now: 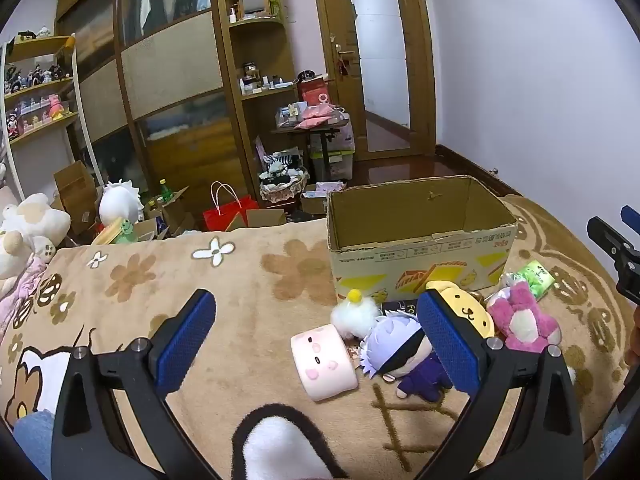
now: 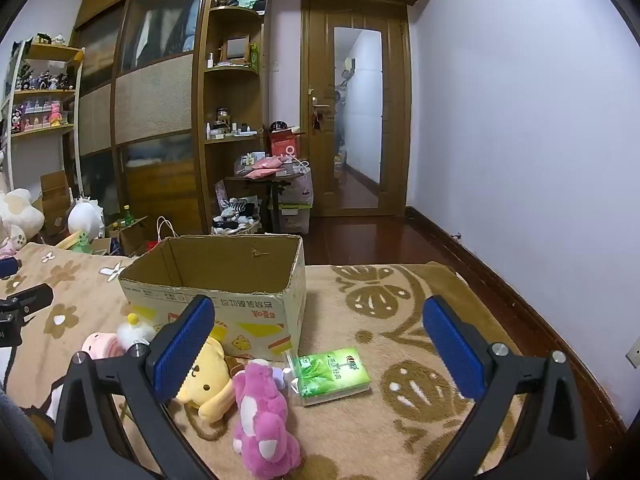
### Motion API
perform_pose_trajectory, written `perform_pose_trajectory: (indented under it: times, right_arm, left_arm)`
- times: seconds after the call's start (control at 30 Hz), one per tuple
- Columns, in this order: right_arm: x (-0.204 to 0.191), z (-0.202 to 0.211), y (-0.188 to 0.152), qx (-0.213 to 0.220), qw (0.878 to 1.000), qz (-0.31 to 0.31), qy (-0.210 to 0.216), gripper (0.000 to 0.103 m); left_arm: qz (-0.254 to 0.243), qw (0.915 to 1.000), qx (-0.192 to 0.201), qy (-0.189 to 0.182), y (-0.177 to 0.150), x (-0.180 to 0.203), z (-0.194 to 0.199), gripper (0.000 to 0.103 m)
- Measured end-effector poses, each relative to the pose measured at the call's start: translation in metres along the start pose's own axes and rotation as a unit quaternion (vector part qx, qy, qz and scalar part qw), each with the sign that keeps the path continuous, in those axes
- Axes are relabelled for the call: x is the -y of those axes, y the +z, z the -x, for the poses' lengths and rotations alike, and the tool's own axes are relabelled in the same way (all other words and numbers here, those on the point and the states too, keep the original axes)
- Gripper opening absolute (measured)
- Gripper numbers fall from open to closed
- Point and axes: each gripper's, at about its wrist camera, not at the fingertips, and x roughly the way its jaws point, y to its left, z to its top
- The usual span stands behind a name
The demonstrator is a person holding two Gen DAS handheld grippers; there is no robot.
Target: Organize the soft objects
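Trouble here would mostly come from crowding: the cardboard box (image 2: 224,280) sits open on the bed blanket (image 1: 240,280), with toys bunched tight against its front, so a grab could snag two at once or shove the box. The pink bear (image 2: 262,416) lies just ahead of the right hand-held gripper (image 2: 320,344), between its spread jaws; the yellow dog plush (image 2: 208,380) touches it. The left hand-held gripper (image 1: 316,340), also spread wide and empty, frames the pink cube plush (image 1: 322,364) and the purple doll (image 1: 404,356). The tissue pack (image 2: 332,376) is slippery-looking, likely to squirt out.
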Motion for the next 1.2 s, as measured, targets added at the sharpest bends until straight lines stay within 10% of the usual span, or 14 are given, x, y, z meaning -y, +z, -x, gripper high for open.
perform_pose_trajectory:
  times: [1.2]
  right_arm:
    - [-0.003,0.000,-0.002,-0.008,1.000,0.008,0.000,0.103]
  left_arm:
    - [0.005,0.9999,0.016,0.000,0.001,-0.003,0.007,0.100]
